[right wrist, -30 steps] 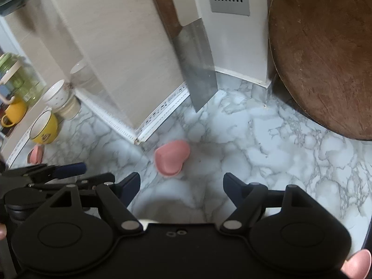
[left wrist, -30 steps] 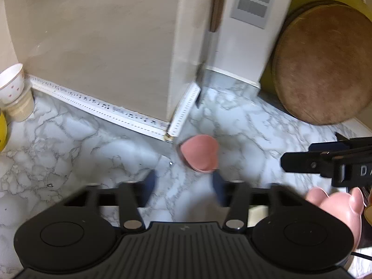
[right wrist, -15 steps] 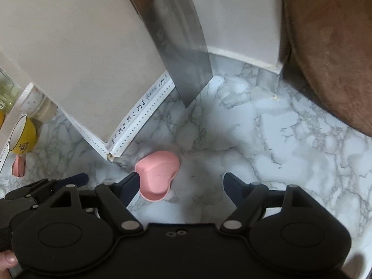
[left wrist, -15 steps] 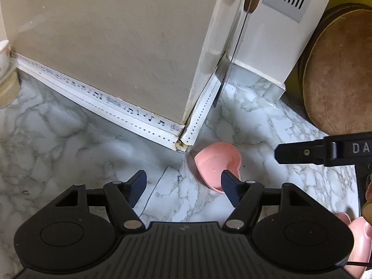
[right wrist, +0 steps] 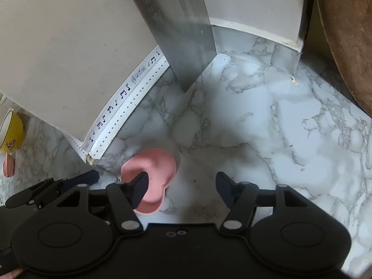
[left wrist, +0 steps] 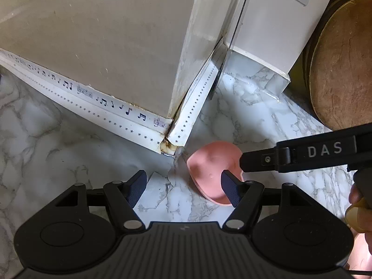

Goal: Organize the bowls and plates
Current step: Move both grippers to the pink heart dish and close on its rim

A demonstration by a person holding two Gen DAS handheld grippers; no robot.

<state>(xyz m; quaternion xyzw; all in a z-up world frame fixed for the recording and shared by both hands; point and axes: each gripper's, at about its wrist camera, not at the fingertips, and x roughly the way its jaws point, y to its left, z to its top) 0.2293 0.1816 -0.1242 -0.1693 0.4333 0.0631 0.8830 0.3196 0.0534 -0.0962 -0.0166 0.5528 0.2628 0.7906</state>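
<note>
Here | pink heart-shaped dish (left wrist: 212,172) lay on marble counter (right wrist: 290,127) by the wall corner | left gripper (left wrist: 183,183) and right gripper (right wrist: 180,187) both jaws apart, flanking it, likely to grasp.

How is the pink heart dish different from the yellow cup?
The pink heart dish is heart-shaped and shallow; the yellow cup is round and deeper. The dish is plain pink, while the cup is yellow with a white inside and a small picture on its side. The dish lies just ahead of both grippers; the cup sits far off at the left edge. Both rest on the marble counter.
</note>
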